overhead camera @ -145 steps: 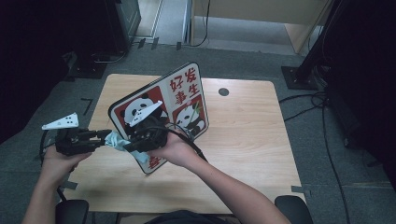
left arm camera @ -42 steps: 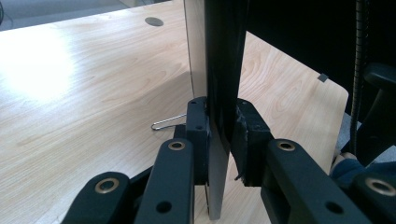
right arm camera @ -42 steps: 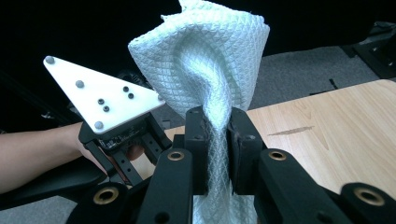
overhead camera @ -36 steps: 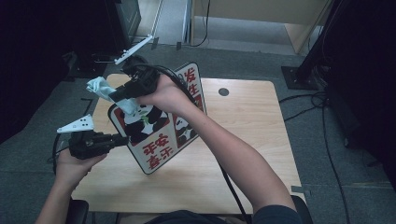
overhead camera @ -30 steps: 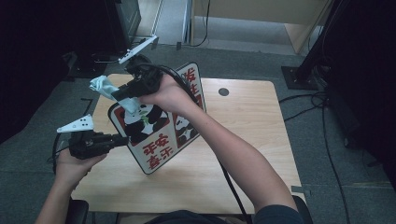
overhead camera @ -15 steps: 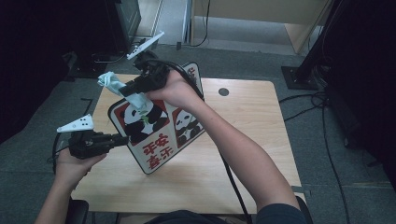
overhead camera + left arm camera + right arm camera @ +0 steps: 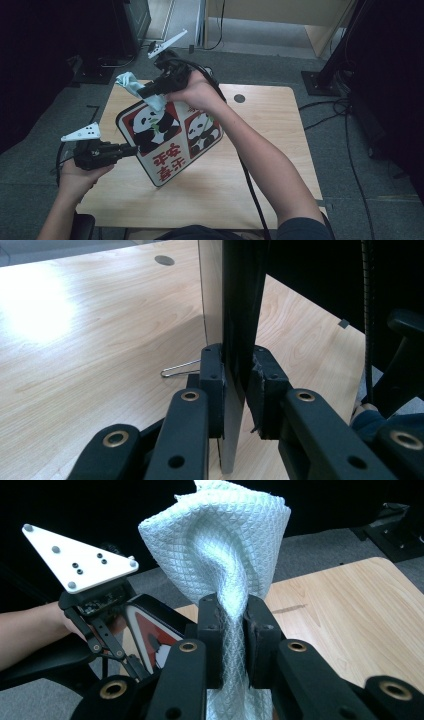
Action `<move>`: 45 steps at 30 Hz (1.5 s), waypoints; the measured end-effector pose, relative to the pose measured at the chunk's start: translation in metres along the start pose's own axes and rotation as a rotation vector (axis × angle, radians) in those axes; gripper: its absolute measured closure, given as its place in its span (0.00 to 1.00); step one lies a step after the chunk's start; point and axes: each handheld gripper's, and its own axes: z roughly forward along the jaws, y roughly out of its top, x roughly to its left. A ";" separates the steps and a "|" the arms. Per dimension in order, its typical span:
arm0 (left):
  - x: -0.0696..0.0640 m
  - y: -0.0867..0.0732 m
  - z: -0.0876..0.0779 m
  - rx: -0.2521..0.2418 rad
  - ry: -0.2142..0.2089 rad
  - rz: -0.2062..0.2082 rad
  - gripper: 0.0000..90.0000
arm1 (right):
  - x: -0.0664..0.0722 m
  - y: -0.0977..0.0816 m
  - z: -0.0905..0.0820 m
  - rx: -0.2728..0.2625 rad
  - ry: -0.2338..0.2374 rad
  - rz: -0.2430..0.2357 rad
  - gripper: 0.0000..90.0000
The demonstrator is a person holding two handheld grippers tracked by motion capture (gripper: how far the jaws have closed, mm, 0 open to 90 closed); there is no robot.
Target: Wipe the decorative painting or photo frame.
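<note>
A board with panda pictures and red characters (image 7: 170, 140) stands tilted over the wooden table (image 7: 270, 150). My left gripper (image 7: 127, 150) is shut on the board's left edge; in the left gripper view the pads clamp the thin board edge (image 7: 235, 315). My right gripper (image 7: 145, 92) is shut on a pale blue-white cloth (image 7: 131, 84) at the board's upper corner. In the right gripper view the waffle-textured cloth (image 7: 235, 545) rises from between the pads, and the left gripper's white plate (image 7: 75, 560) shows beyond, beside the board's red border (image 7: 150, 640).
A metal wire clip (image 7: 177, 371) lies on the table beside the board's lower edge. A round cable hole (image 7: 239, 98) sits at the table's far side. Black cables (image 7: 350, 130) run over the grey floor at the right, and dark stands (image 7: 130, 25) rise behind the table.
My right gripper with the cloth has slid from the board's far-left corner toward the right along the upper edge. The left gripper and the board have stayed put.
</note>
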 end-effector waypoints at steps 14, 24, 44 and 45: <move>0.000 0.001 0.000 0.005 0.002 0.003 0.88 | -0.015 -0.008 -0.016 -0.017 -0.023 0.020 0.89; -0.001 0.002 0.000 0.012 0.004 -0.009 0.88 | -0.029 -0.014 -0.030 -0.030 -0.045 0.023 0.89; 0.001 0.003 0.000 0.020 0.001 -0.014 0.88 | -0.052 -0.024 -0.053 -0.042 -0.126 0.046 0.89; 0.001 0.003 0.000 0.020 0.001 -0.013 0.88 | -0.053 -0.025 -0.054 -0.042 -0.130 0.050 0.89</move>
